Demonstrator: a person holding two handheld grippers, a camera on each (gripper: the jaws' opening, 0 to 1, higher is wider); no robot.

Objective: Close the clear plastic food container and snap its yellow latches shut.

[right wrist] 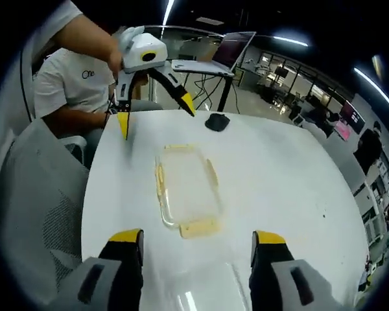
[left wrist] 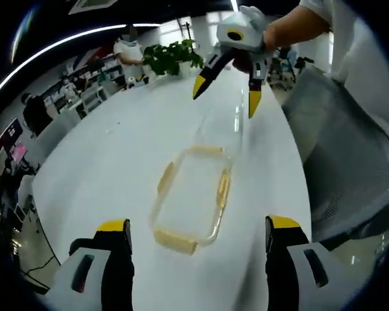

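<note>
A clear plastic container [left wrist: 191, 194] [right wrist: 188, 188] lies on the white table [left wrist: 110, 149], its yellow latches [left wrist: 175, 241] flared outward on all sides. What looks like its clear lid [left wrist: 223, 126] [right wrist: 204, 285] lies flat on the table just beyond the container's far end, on the right gripper's side. My left gripper [left wrist: 198, 227] [right wrist: 155, 115] hovers open and empty at one short end of the container. Facing it from the other end, my right gripper [right wrist: 198, 238] [left wrist: 225, 97] is also open and empty, above the lid.
A grey mesh chair [left wrist: 350, 155] [right wrist: 32, 207] stands against one long table edge. A small black object [right wrist: 217, 122] and a laptop [right wrist: 223, 52] sit behind the left gripper. A potted plant [left wrist: 172, 57] stands at the table's other end. A person in white [right wrist: 71, 84] sits nearby.
</note>
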